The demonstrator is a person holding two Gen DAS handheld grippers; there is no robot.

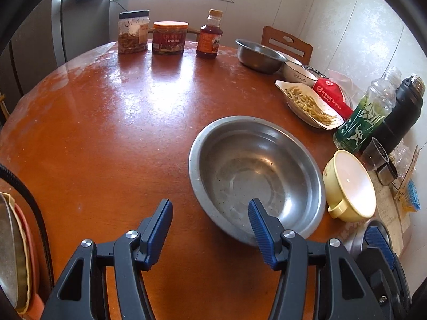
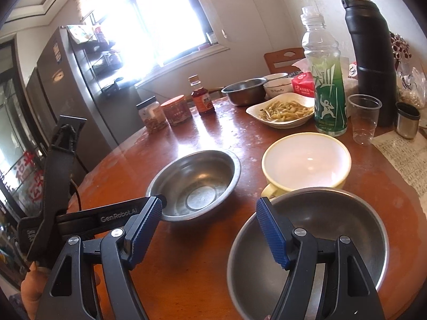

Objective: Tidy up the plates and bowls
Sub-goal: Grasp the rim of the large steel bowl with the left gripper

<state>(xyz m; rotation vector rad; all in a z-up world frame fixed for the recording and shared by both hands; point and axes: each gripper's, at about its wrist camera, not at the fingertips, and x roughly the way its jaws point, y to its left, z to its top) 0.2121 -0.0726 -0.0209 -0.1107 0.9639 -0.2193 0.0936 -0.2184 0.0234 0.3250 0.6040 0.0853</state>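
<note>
**Two steel bowls waiting, both tongs open and empty**

The round brown table (image 1: 106, 122) fills both views. On it, the big steel bowl (image 1: 256, 176) sits at the centre-right of the left wrist view. A second steel bowl (image 2: 307, 250) lies at the lower right of the right wrist view, and the yellow bowl (image 1: 349, 184) stands just beside both. A smaller steel bowl (image 1: 257, 53) and a white dish of food (image 1: 307, 104) are at the upper right.

I judge the step is taking one steel bowl to nest it in another. To do it well, one finger should go inside the rim and one outside, then close firmly, because the thin metal wall is slippery and can tip.

The left gripper (image 1: 210, 213) is about half open; its right finger hangs over the big bowl's near rim, and I see nothing held. The right gripper (image 2: 210, 213) is wider open, its right finger over the second bowl's rim, also holding nothing.
</note>
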